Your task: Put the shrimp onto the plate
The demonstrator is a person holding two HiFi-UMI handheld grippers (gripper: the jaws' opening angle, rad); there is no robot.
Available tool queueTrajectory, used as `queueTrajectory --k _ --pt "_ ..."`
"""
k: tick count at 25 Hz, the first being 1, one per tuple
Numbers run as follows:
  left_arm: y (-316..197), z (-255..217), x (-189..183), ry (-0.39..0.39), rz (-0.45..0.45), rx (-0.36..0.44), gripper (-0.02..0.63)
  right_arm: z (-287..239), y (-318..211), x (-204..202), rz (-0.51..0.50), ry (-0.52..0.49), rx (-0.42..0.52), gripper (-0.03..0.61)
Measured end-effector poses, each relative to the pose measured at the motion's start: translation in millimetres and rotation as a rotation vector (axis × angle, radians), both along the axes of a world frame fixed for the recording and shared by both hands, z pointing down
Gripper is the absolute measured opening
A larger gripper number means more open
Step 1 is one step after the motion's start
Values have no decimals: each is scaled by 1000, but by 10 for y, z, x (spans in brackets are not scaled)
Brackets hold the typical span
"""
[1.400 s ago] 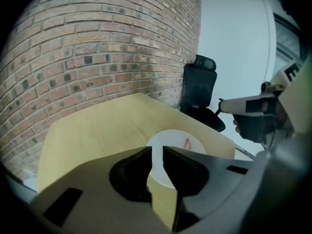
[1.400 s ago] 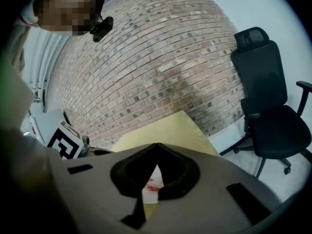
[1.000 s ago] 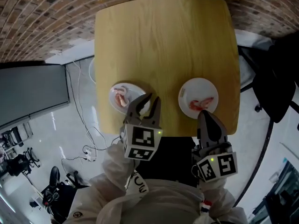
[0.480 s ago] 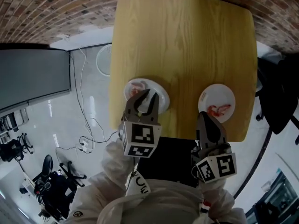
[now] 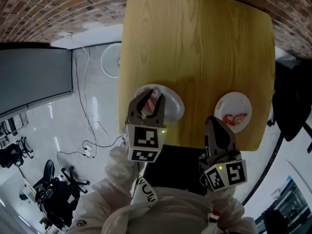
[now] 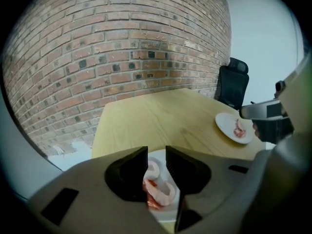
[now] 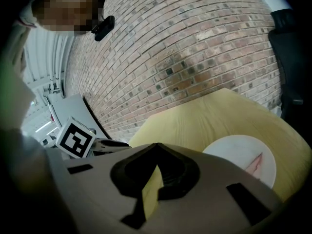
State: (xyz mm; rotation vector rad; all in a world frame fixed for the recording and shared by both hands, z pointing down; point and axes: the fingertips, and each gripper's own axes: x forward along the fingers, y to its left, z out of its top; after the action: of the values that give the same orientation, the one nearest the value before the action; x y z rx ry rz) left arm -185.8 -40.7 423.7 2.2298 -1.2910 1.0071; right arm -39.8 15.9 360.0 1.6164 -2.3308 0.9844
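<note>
My left gripper (image 5: pixel 155 99) has just been opening its jaws, with a shrimp (image 6: pixel 160 193) lying loose between them on the left plate (image 5: pixel 174 108). My right gripper (image 5: pixel 213 121) is pressed shut and empty. The other shrimp (image 5: pixel 235 119) is on the right plate (image 5: pixel 233 98), so I think I'm nearly done.

A curled pink-and-white shrimp (image 6: pixel 159 193) lies on a round white plate (image 5: pixel 178 106) by the near-left corner of the wooden table (image 5: pixel 195 43). Another pink shrimp (image 5: pixel 235 118) lies on a second white plate (image 5: pixel 222 106) by the near-right corner.
</note>
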Motion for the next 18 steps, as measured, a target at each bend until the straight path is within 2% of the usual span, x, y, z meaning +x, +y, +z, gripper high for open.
queueTrajectory --k 6,18 --pt "-27 152 -46 -33 46 -33 137 66 -36 -77 10 4 -16 23" --pt "-68 355 -52 -44 73 -78 137 142 -112 -77 43 5 -34 23"
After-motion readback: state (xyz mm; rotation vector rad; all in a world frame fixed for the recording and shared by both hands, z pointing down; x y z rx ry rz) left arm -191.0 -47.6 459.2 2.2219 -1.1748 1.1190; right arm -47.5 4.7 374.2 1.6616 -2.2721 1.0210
